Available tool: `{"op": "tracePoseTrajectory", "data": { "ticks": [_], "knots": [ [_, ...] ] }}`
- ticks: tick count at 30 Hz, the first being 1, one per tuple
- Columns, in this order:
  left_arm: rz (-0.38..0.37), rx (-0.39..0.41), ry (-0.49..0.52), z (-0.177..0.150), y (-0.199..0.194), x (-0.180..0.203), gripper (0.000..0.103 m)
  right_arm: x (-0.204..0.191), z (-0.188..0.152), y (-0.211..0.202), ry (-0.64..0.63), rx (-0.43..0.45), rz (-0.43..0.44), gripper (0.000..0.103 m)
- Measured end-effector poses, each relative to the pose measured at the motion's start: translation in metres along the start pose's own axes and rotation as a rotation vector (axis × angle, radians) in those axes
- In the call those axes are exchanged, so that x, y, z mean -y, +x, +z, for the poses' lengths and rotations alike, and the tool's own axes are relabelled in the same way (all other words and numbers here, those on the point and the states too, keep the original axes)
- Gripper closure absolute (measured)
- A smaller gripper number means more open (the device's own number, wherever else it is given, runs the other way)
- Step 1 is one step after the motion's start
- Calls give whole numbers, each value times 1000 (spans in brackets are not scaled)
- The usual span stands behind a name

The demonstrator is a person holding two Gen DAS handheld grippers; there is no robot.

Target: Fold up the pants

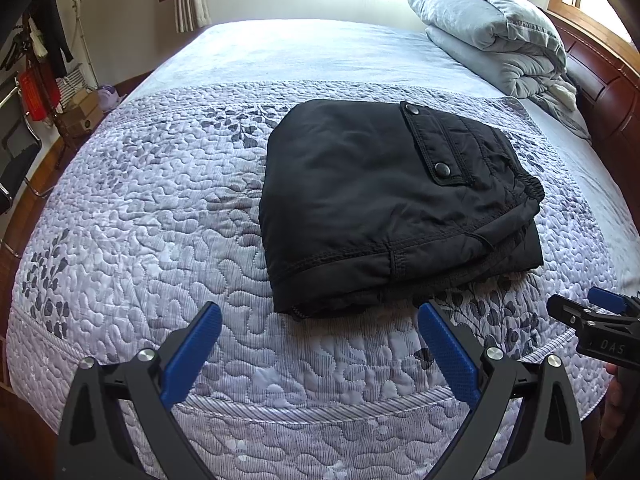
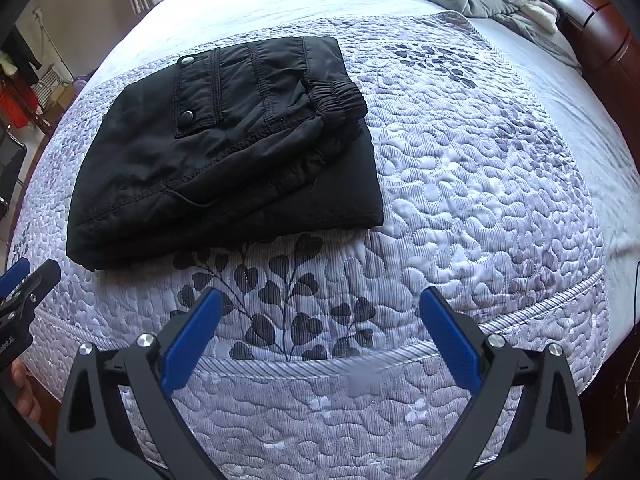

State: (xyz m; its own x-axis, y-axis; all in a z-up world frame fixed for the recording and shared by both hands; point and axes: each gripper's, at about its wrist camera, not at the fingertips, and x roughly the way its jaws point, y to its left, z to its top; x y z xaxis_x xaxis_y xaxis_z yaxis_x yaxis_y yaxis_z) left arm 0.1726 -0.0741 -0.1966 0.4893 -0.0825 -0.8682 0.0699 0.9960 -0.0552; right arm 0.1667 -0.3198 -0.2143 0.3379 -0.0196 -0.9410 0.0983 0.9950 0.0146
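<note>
my left claw point(image 1: 320, 320) released, low over bed point(image 1: 200, 200) | my right claw point(image 2: 320, 304) released, beside folded pants point(image 2: 224, 152) | right claw reads "das"

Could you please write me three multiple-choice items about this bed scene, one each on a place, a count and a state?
1. Where do the black pants lie?
A. on the quilted bedspread
B. on the folded grey duvet
C. on the floor

2. How many metal snap buttons show on the pocket flap?
A. one
B. two
C. four

3. What state are the left tool and the right tool in?
A. both shut on the pants
B. left open, right shut
C. both open, holding nothing

Answers:
1. A, the pants rest on the leaf-patterned quilt, apart from the duvet by the headboard.
2. B, one snap sits at each end of the flap.
3. C, each tool's blue pads stand wide apart over bare quilt, short of the folded bundle.
</note>
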Motion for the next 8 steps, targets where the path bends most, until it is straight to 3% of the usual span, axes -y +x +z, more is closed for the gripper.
{"op": "tracePoseTrajectory", "data": {
  "ticks": [8],
  "knots": [
    [-30,-4,-6,1,-1,0,4,0,0,0,0,-1,0,4]
  ]
}}
